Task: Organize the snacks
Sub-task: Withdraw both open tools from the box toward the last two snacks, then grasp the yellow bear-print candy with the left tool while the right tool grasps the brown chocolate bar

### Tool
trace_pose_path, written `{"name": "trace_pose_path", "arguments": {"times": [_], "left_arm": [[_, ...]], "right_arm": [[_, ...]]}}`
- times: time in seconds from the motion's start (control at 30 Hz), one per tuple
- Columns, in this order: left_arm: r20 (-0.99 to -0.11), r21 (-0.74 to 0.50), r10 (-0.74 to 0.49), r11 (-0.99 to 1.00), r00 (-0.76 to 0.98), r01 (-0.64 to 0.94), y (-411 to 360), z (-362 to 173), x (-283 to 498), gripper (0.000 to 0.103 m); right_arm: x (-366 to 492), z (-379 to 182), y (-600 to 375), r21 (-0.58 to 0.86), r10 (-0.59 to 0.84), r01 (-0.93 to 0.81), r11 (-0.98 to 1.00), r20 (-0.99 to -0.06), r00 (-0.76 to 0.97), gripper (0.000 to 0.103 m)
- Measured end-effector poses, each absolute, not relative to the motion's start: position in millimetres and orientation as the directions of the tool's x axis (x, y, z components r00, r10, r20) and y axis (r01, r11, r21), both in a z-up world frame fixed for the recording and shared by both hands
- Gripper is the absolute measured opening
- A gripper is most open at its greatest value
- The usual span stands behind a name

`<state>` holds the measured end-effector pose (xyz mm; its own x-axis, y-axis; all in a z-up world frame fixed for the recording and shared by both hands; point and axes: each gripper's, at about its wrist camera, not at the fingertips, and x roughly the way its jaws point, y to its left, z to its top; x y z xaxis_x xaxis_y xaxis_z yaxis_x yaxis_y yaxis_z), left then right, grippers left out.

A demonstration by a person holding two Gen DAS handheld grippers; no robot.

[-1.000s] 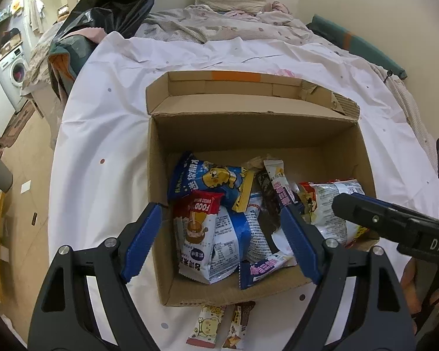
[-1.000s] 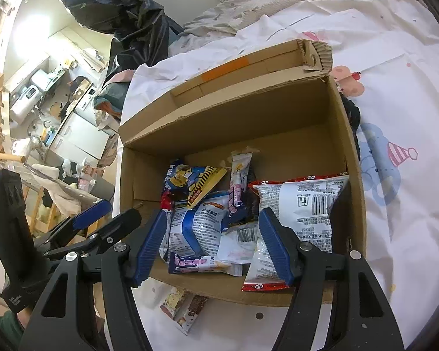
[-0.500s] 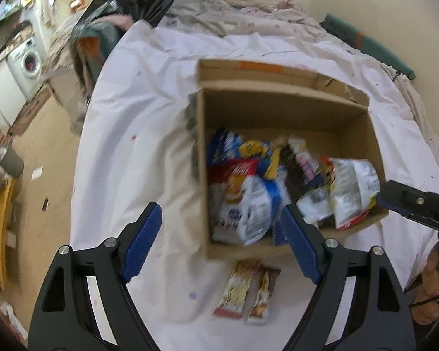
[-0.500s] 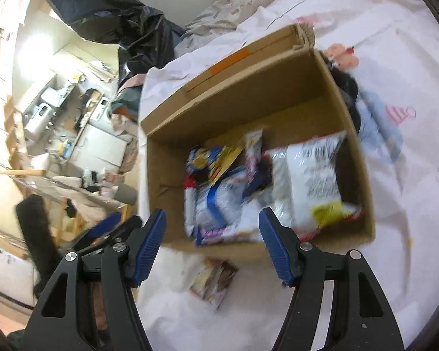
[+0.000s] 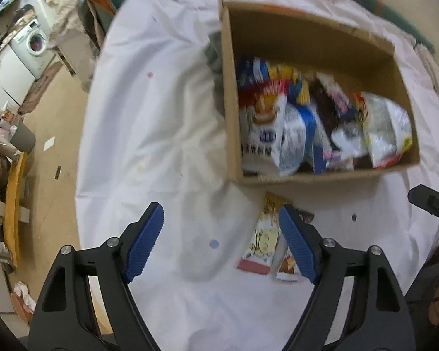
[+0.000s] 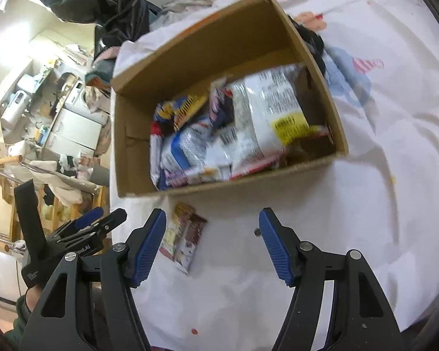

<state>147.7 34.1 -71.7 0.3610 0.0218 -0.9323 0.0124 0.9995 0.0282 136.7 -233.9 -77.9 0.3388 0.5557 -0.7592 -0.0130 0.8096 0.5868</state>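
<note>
Across the middle of both views spreads a white bedsheet, soft and creased, dotted with small coloured spots and, at the upper right of the right wrist view, cartoon prints. On it stands an open cardboard box, plain brown, rectangular, with stiff straight walls and a raised flap at its far side. Inside lies a loose heap of snack packets: glossy crinkled plastic in white, blue, red and yellow, one large white bag with a yellow label leaning against the right wall. Much of the printing is blurred.

Just outside the box's near wall, flat on the sheet, lie two small snack bars side by side, one pale yellow, one brown, both long and narrow.

At the bottom of the left wrist view the left gripper hangs over the sheet, its ribbed blue pads wide apart with nothing between them; the right-hand pad overlaps the two bars. Low in the right wrist view, the right gripper stands equally apart and empty, the bars just inside its left pad.
</note>
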Motion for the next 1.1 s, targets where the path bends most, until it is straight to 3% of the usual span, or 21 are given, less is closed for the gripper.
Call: {"name": "trace_pose_path", "arguments": {"times": [0.07,0.13,0.37,0.5,0.83,1.1], "left_arm": [[-0.955,0.013,0.005,1.000,0.296,0.025,29,-89,152,0.073],[-0.966,0.013,0.005,1.000,0.257,0.028,23,-105,156,0.060],[-0.984,0.042,0.022,0.993,0.174,0.108,-10,-148,169,0.055],[-0.991,0.049,0.031,0.989,0.128,0.143,-22,-157,165,0.024],[-0.982,-0.180,-0.189,0.962,0.025,0.203,-58,-150,141,0.022],[-0.989,-0.075,-0.086,0.993,0.121,0.097,-26,-127,148,0.022]], "right_arm": [[134,-84,-234,0.565,0.533,0.009,0.825,-0.784,0.320,0.069],[133,-93,-234,0.540,0.508,0.035,0.841,-0.810,0.294,0.069],[136,-109,-245,0.504,0.469,0.088,0.859,-0.844,0.259,0.069],[135,-112,-250,0.498,0.461,0.100,0.861,-0.849,0.256,0.069],[133,-120,-250,0.457,0.427,0.114,0.882,-0.878,0.218,0.069],[132,-136,-224,0.439,0.427,0.083,0.895,-0.894,0.135,0.069]]}}
